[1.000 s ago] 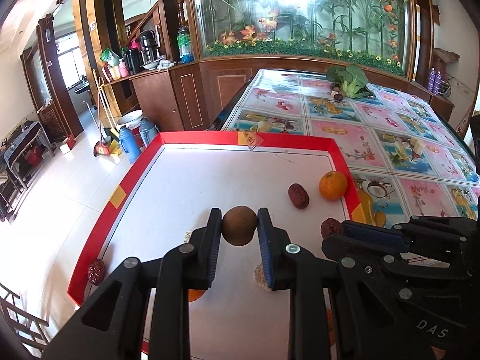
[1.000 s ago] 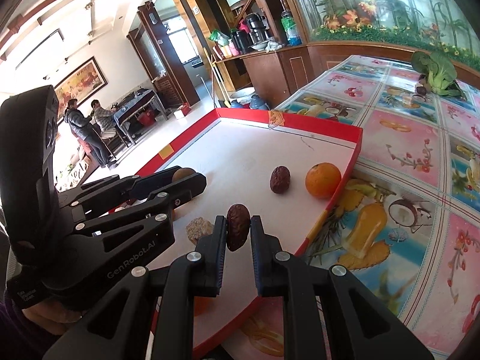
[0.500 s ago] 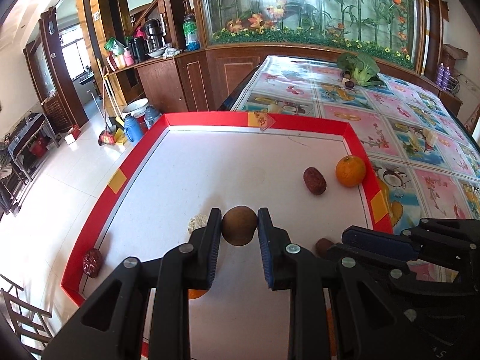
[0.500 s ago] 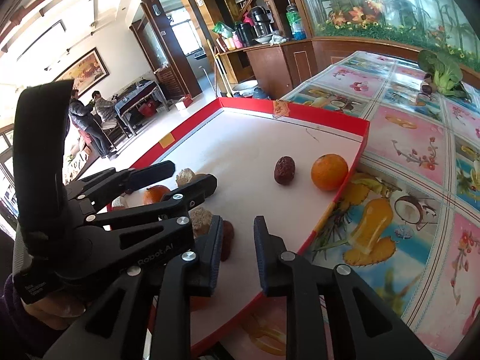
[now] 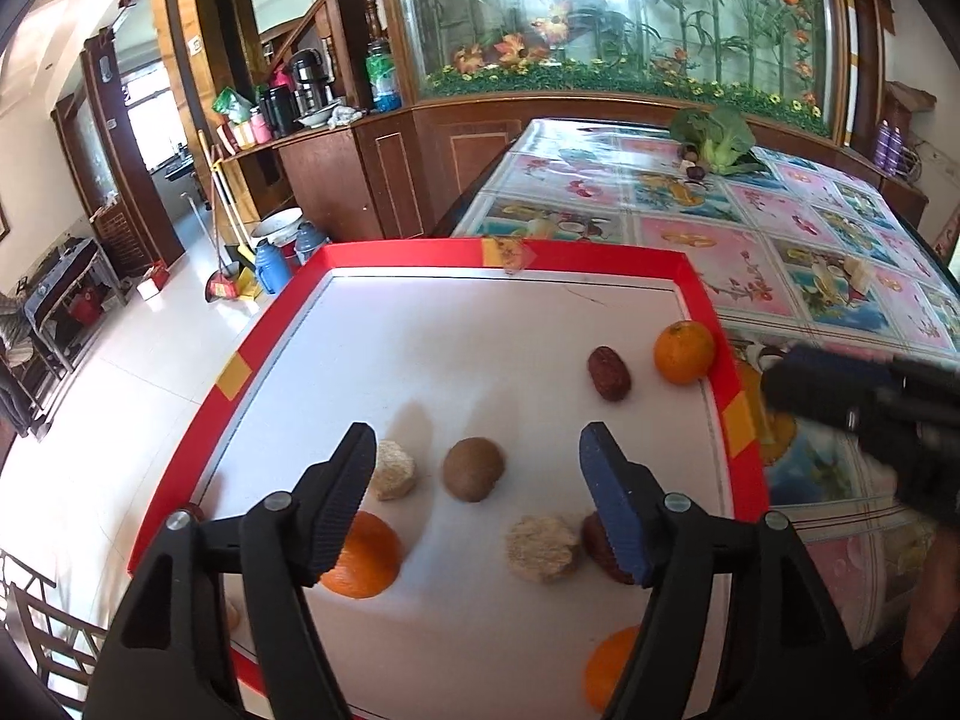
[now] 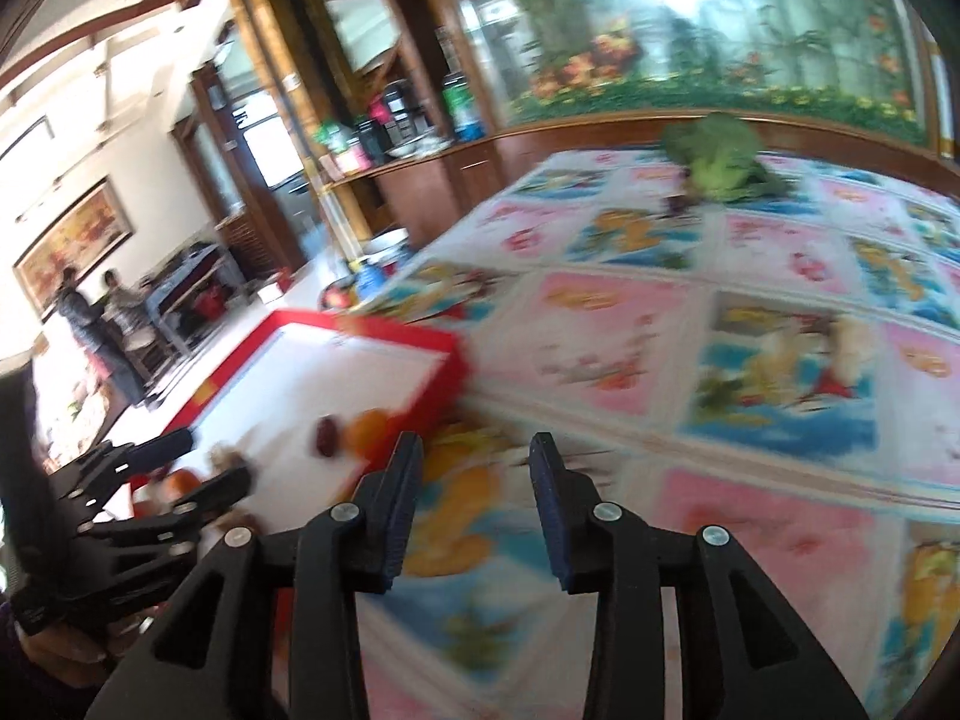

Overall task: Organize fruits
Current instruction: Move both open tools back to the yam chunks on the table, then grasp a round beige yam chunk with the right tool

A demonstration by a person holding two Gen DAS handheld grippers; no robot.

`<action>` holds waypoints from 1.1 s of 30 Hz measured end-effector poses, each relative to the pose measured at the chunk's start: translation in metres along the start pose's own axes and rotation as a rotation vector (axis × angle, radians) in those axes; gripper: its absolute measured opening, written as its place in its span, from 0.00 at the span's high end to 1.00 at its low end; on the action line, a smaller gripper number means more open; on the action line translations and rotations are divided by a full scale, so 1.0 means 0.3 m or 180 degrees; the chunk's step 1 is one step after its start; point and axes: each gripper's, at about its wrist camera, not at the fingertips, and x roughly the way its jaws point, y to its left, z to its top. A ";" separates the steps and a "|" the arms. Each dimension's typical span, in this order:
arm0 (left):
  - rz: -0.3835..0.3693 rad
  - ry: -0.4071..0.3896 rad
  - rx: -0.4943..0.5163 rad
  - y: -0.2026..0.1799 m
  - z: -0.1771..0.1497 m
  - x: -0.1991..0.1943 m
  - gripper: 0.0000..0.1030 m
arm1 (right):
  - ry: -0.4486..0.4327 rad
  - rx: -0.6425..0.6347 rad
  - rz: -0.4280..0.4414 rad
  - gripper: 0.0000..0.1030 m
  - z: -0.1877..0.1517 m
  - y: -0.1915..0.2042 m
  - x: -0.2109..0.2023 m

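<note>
A: Start big. What's the layout?

B: A table under a flowered cloth (image 5: 798,240), and on its near corner a white tray (image 5: 480,330) with a red rim. Fruit is grouped at the tray's near end: an orange (image 5: 363,558), two pale rough lumps (image 5: 543,549) (image 5: 393,469), a round brown fruit (image 5: 474,469), and a dark date (image 5: 594,540) half hidden behind a finger.

A: And the far end?

B: Another orange (image 5: 684,352) touching the right rim, with a second date (image 5: 608,373) just beside it on its left, long axis running roughly away from the camera.

A: The grippers?

B: The left gripper (image 5: 477,480) hangs spread wide and empty, the brown fruit on the tray between its fingers. The right gripper (image 6: 474,492) is also parted, holding nothing, out over the cloth beyond the tray's right rim; its view is blurred.

A: So which one goes for the stragglers?

B: I'd judge the right: those two lie ahead and left of its jaws, near that rim. The date's length suggests closing across its narrow width.
</note>
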 end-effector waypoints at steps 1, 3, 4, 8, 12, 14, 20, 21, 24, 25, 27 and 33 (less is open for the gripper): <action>-0.0013 -0.0004 0.0024 -0.012 0.002 -0.004 0.30 | -0.0030 0.0087 -0.0105 0.64 0.007 -0.052 -0.011; -0.0044 -0.0032 0.0076 -0.040 0.010 -0.017 0.29 | -0.0069 0.0264 -0.0340 0.64 0.018 -0.154 -0.035; -0.0060 -0.0044 0.0092 -0.053 0.016 -0.023 0.27 | -0.0088 0.0340 -0.0464 0.64 0.023 -0.198 -0.046; -0.0148 -0.0119 0.0209 -0.119 0.037 -0.058 0.24 | -0.0112 0.0515 -0.0785 0.64 0.041 -0.339 -0.081; -0.0263 -0.0146 0.0379 -0.203 0.052 -0.073 0.24 | -0.0032 0.0548 -0.0916 0.64 0.054 -0.416 -0.062; -0.0325 -0.0137 0.0492 -0.254 0.059 -0.075 0.24 | -0.0002 0.0554 -0.0884 0.64 0.063 -0.435 -0.048; -0.0494 -0.0076 0.0723 -0.384 0.058 -0.070 0.23 | 0.0111 0.0542 -0.0755 0.64 0.097 -0.465 0.024; -0.0510 -0.0066 0.0761 -0.403 0.060 -0.067 0.23 | 0.0144 0.0518 -0.0731 0.64 0.103 -0.460 0.038; -0.0537 -0.0061 0.0873 -0.462 0.073 -0.065 0.23 | 0.0136 0.0523 -0.0759 0.64 0.118 -0.458 0.060; -0.0554 -0.0066 0.0894 -0.479 0.078 -0.065 0.23 | 0.0154 0.0549 -0.0761 0.64 0.123 -0.462 0.069; -0.0584 -0.0076 0.0921 -0.509 0.089 -0.064 0.23 | 0.0257 0.0605 -0.0777 0.64 0.130 -0.479 0.095; -0.0558 -0.0013 0.1053 -0.596 0.119 -0.016 0.23 | 0.0371 0.0552 -0.0940 0.75 0.150 -0.508 0.076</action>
